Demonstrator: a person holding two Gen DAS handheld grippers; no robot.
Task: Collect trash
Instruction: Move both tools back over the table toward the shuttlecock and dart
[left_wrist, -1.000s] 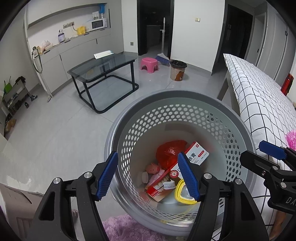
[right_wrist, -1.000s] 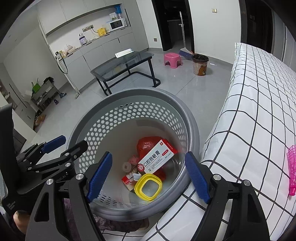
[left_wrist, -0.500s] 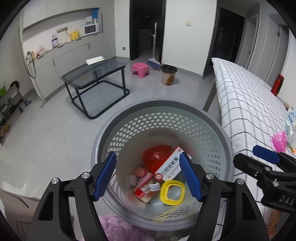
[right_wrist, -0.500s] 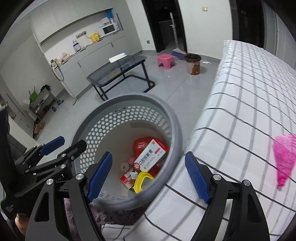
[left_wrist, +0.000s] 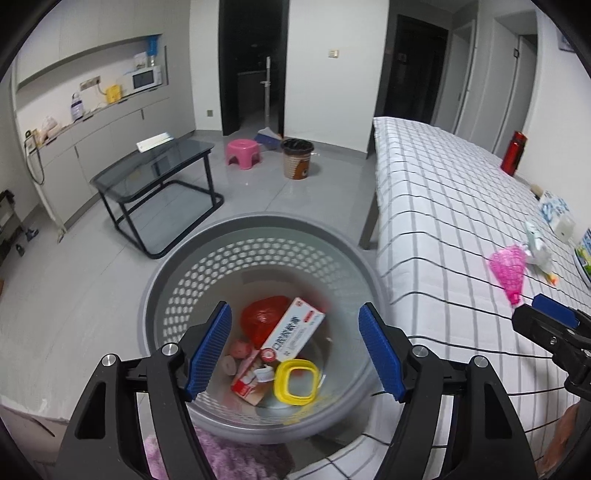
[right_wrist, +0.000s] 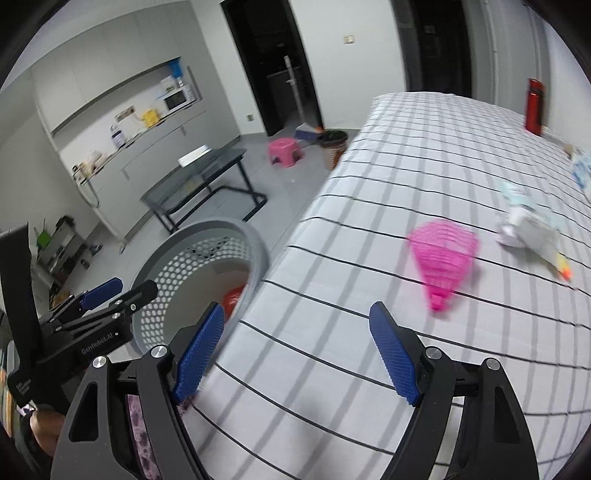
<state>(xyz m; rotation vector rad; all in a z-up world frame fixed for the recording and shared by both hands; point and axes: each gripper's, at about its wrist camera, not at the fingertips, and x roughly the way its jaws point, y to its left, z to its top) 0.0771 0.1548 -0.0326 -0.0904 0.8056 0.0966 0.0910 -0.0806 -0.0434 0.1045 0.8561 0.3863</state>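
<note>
A grey perforated basket (left_wrist: 258, 240) stands on the floor beside the bed and holds a red bag (left_wrist: 262, 314), a white and red box (left_wrist: 295, 328), a yellow lid (left_wrist: 297, 382) and small bits. It also shows in the right wrist view (right_wrist: 207, 258). My left gripper (left_wrist: 295, 350) is open and empty above the basket. My right gripper (right_wrist: 295, 354) is open and empty over the checked bed sheet (right_wrist: 332, 295). A pink mesh net (right_wrist: 443, 258) lies ahead of it on the bed, with white crumpled wrappers (right_wrist: 532, 236) beyond. The net also shows in the left wrist view (left_wrist: 509, 269).
A glass table (left_wrist: 155, 173), a pink stool (left_wrist: 243, 151) and a brown bin (left_wrist: 297, 162) stand on the grey floor. A red bottle (left_wrist: 515, 153) stands at the bed's far side. A purple rug (left_wrist: 229, 458) lies under the basket.
My right gripper has swung right, from over the basket to over the bed, toward the pink net. My left gripper has drawn back a little and stays above the basket.
</note>
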